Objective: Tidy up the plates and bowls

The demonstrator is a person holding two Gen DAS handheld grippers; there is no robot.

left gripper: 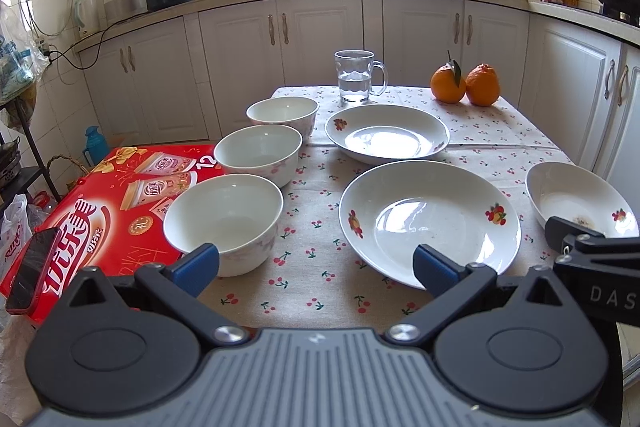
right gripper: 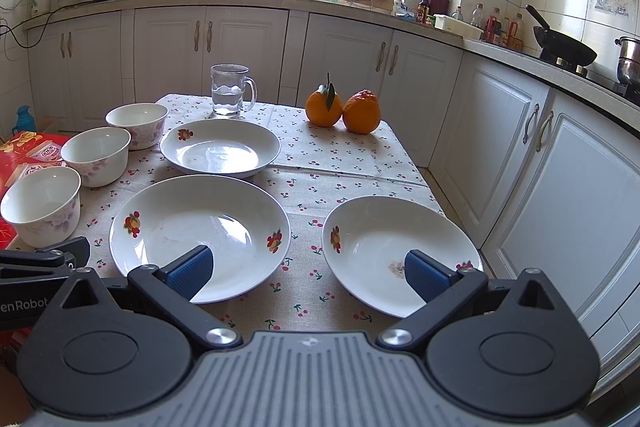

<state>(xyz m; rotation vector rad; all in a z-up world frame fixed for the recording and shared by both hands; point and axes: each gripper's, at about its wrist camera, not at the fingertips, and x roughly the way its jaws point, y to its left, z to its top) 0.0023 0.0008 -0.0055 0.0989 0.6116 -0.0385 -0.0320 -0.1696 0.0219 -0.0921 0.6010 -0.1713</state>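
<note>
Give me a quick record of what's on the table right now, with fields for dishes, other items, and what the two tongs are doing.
bowls: three white bowls in a row along the left edge, none stacked
plates: three plates, separate, one with a brown stain
other items: glass mug with water, two oranges at the far end
left tongs: open, holding nothing
right tongs: open, holding nothing
cloth: cherry-print tablecloth

Bare cloth [right gripper: 308, 183] runs between the middle plate [right gripper: 200, 227] and right plate [right gripper: 396, 247], wide enough for a gripper. The bowls [left gripper: 258, 153] crowd the left edge, seemingly touching. Glass mug [right gripper: 228, 91] and oranges [right gripper: 342, 109] block the far side.
</note>
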